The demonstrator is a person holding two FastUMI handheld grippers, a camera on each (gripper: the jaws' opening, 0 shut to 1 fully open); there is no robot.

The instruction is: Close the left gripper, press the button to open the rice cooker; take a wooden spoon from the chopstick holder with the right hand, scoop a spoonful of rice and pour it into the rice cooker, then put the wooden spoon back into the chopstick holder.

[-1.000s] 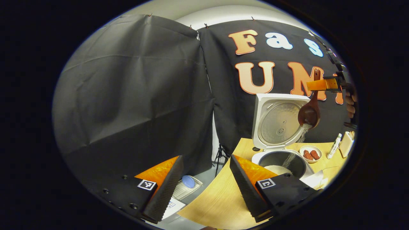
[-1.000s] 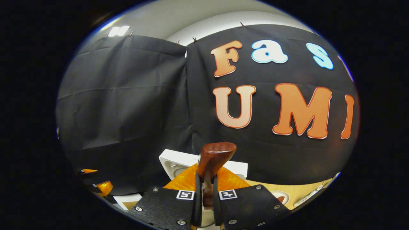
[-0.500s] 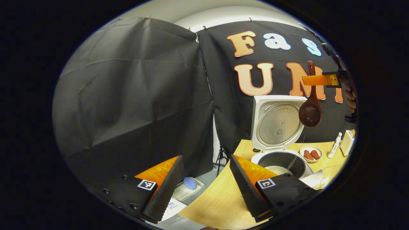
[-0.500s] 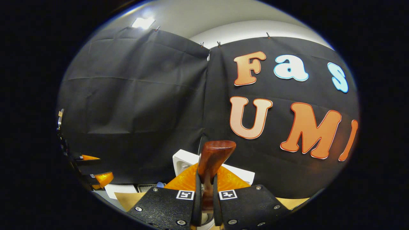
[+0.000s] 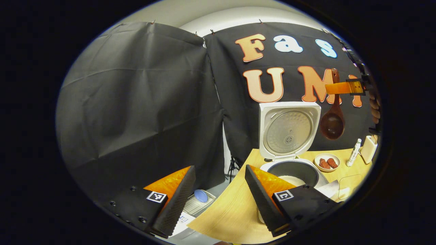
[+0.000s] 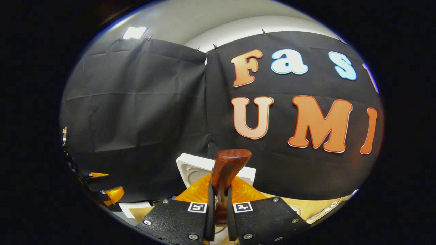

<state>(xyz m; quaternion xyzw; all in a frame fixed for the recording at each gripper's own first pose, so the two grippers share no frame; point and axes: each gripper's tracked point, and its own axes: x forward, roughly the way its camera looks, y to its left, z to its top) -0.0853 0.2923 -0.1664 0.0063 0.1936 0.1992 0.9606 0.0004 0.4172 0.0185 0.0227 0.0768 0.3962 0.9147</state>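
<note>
Right hand-held gripper clamping wooden spoon, handle partly hidden, left hand-held gripper spread empty.

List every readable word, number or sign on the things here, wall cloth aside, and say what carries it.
No readable text.
Left gripper and right gripper, which holds the spoon: square coded markers, no words.
Bottle: label too small to read.
Paper on the floor: print blurred.

My left gripper view looks from low beside the worktop toward the rice cooker. My right gripper view faces the wall from higher. Both share the cooker's raised lid.
</note>
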